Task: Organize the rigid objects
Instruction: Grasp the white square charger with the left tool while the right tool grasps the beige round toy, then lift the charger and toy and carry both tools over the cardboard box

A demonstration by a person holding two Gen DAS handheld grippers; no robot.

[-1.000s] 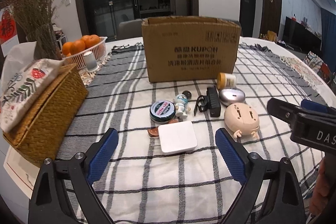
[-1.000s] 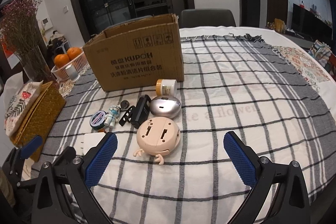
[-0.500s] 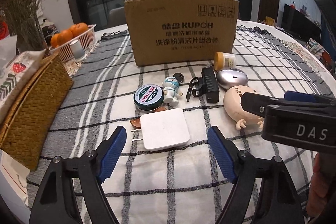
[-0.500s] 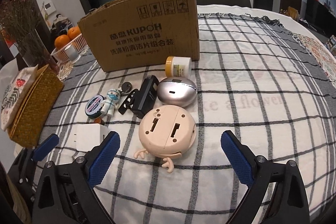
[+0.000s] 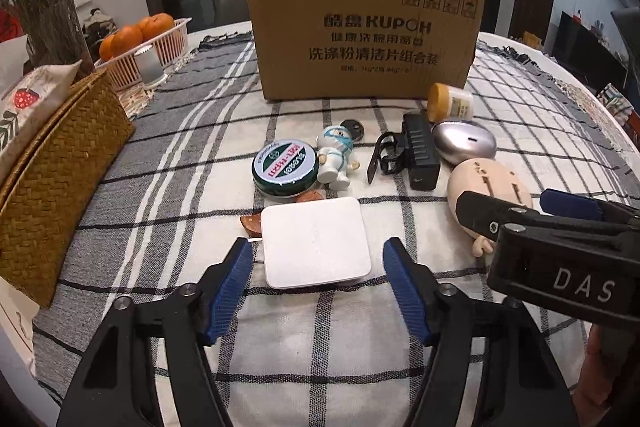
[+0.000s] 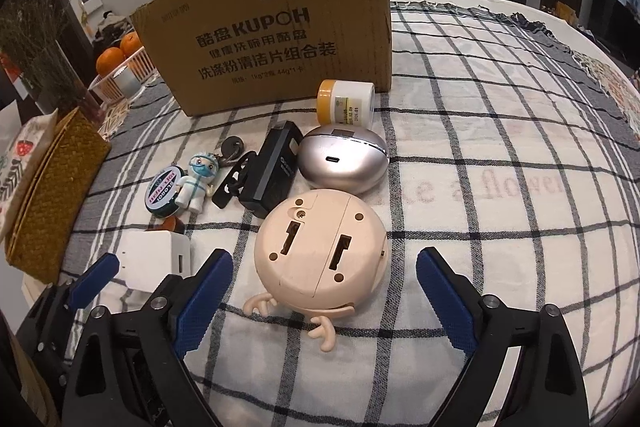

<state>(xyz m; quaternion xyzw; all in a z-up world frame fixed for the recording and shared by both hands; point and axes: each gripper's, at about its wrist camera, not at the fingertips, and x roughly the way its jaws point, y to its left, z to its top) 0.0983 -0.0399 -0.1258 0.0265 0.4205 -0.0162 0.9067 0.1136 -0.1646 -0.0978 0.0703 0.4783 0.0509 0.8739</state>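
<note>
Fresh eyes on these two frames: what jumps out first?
The big cardboard box printed KUPOH dominates, standing at the back of the checked tablecloth with small items clustered in front. Nearest are the white square adapter, lying between the open left gripper pads, whose jaws have just been closing, and the round beige toy, just ahead of the open right gripper.

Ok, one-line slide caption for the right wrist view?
Right gripper, jaws open, straddles the round beige toy on the checked tablecloth, cardboard box behind.
</note>
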